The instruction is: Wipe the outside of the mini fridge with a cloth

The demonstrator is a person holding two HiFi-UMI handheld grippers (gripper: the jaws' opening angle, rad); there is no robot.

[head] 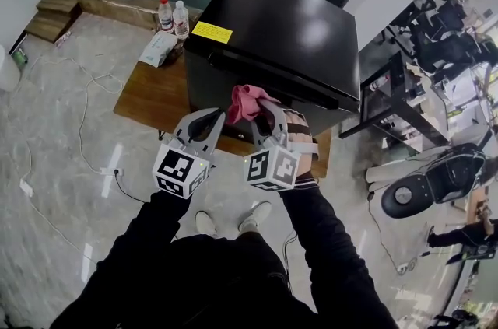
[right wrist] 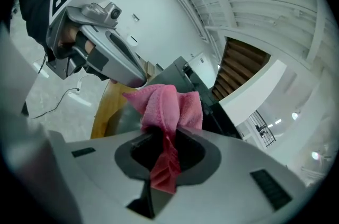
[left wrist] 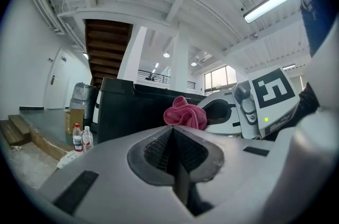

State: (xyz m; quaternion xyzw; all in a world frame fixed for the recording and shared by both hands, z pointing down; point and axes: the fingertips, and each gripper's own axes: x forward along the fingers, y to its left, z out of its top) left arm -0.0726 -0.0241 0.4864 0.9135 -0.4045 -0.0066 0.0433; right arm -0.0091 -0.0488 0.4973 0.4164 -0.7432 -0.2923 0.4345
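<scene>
Glossy black fridge [head: 296, 40], fuzzy cloth [head: 247, 102]

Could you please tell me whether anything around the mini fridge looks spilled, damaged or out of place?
Nothing stands out. The mini fridge stands upright on its wooden platform, the two bottles beside it are upright, and the pink cloth is bunched in the right gripper. No spill or damage shows.

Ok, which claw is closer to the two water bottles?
Left. The left claw is short and right of the water bottles; the right claw, clamping the pink cloth, is farther right.
</scene>
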